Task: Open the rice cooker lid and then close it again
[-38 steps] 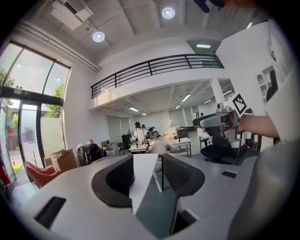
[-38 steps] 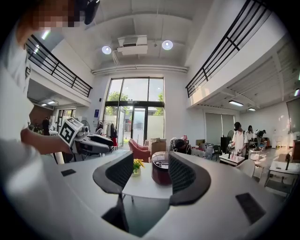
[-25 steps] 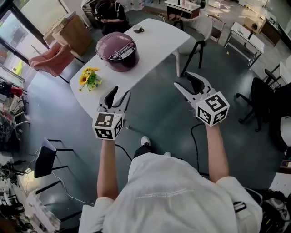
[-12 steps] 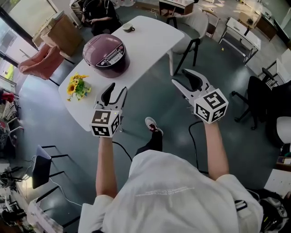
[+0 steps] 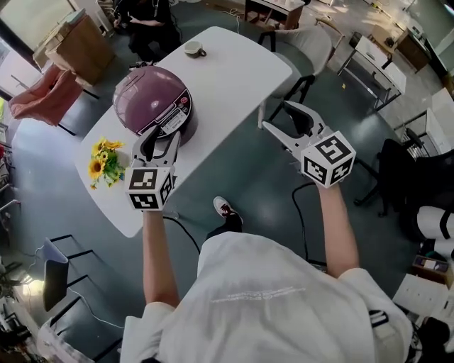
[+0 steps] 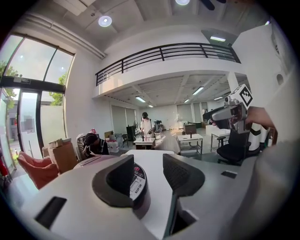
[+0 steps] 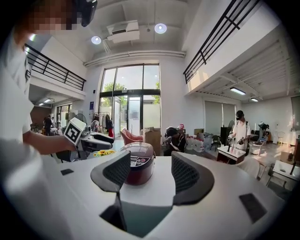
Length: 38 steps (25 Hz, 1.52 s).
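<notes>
A maroon rice cooker (image 5: 151, 103) stands with its lid down on the white oval table (image 5: 230, 64). My left gripper (image 5: 162, 142) is open just in front of its control panel, over the table's near edge. In the left gripper view the cooker's panel (image 6: 137, 184) shows close between the jaws, untouched. My right gripper (image 5: 278, 117) is open off the table's right side, above the floor. Its jaws have just been opening, with nothing between them. In the right gripper view the cooker (image 7: 138, 161) sits some way ahead, with the left gripper (image 7: 89, 140) beside it.
A cup (image 5: 192, 49) sits at the table's far end and yellow flowers (image 5: 103, 162) lie near its left end. A chair (image 5: 312, 42) stands at the right side. A seated person (image 5: 145, 14) is beyond the table. More desks and chairs (image 5: 376, 57) are farther off.
Both grippers have moved forward toward the table. The left one went from over the floor to just in front of the cooker. The right jaws stand a little wider.
</notes>
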Available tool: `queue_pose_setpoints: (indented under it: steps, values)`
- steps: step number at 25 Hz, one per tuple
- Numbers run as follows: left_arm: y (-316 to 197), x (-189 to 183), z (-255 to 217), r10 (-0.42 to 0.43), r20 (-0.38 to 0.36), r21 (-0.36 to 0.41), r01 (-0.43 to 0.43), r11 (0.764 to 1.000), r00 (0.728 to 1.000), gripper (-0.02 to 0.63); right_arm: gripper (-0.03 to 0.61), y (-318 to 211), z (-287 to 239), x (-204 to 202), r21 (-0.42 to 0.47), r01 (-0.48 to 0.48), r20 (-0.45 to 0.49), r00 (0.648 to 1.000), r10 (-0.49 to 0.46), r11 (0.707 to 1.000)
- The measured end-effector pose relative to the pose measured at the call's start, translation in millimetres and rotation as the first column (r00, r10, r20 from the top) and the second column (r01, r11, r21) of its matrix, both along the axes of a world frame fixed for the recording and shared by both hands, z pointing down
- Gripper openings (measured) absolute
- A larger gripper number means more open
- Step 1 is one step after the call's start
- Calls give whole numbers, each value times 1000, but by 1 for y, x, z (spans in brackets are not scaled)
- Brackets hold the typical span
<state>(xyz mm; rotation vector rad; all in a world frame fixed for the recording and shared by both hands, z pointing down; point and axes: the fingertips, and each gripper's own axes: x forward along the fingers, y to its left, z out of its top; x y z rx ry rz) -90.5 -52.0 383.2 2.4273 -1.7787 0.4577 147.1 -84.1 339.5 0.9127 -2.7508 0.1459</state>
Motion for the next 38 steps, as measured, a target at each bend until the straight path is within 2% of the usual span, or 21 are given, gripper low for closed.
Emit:
queue_pose_setpoints:
  steps: [5,11,20,26,34,38]
  values:
    - [-41,-29,4,-47,-17,-11,47,999,999,206,273,-50,5,-41,-25,59,-13,998,-59,998]
    - [-64,-62,19,-106,-29,-42,105,994,994,198,273,-78,19,-88,-55,148,-29,988,-150,987]
    - [-72,-73,33,-168,-34,-83,164,983,985,189,273,-91,36,-138,-106,277,-25,959,-281,955]
    - [-77,-76,48,-248,-33,-123,242,962,968,181,264,-95,54,-165,-153,395,-16,916,-402,906]
    - [-85,-75,69,-386,-35,-179,374,910,922,164,253,-109,76,-190,-210,537,11,837,-547,817]
    - [-88,-73,83,-390,4,-220,381,898,921,154,253,-111,90,-195,-240,578,23,806,-591,779]
